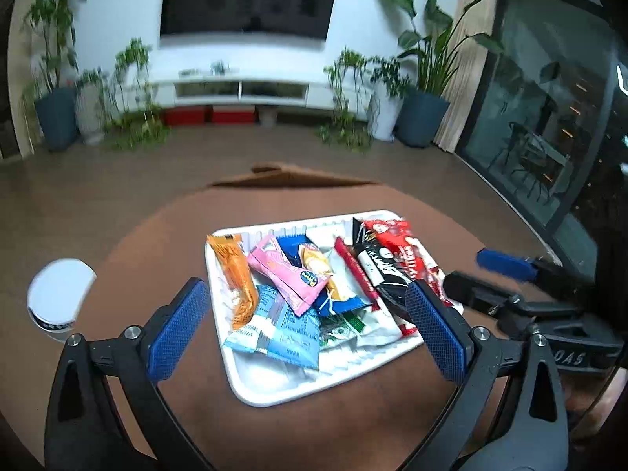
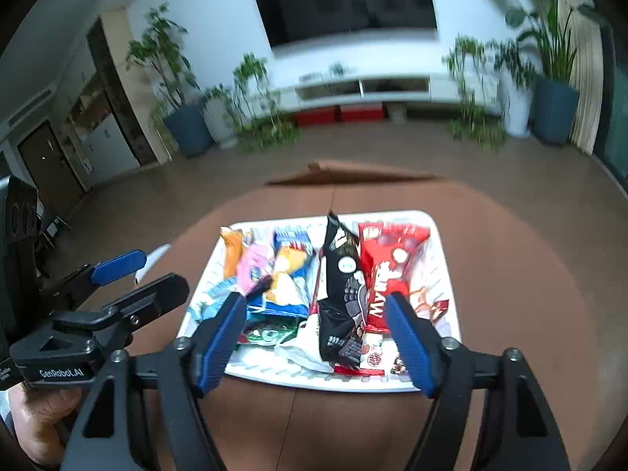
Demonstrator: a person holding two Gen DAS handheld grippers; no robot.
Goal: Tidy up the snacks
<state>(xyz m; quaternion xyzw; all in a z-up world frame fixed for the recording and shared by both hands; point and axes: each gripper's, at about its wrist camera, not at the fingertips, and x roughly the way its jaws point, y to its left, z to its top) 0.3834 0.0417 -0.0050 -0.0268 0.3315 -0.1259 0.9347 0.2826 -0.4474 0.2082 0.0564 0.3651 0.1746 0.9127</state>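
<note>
Left wrist view: left gripper (image 1: 308, 329) is released, jaws wide, nothing between the pads, above the near edge of the white tray (image 1: 274, 394). Snack packets (image 1: 290, 274) lie piled inside the tray on the round brown table (image 1: 149, 243). Right wrist view: right gripper (image 2: 318, 337) is also released and empty, above the tray's near edge.

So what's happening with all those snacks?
A person holds a gripper in each hand above a white tray on the brown table. The tray is piled with snack packets, such as a pink packet and a red packet. The left gripper and the right gripper are both open and hold nothing.
</note>
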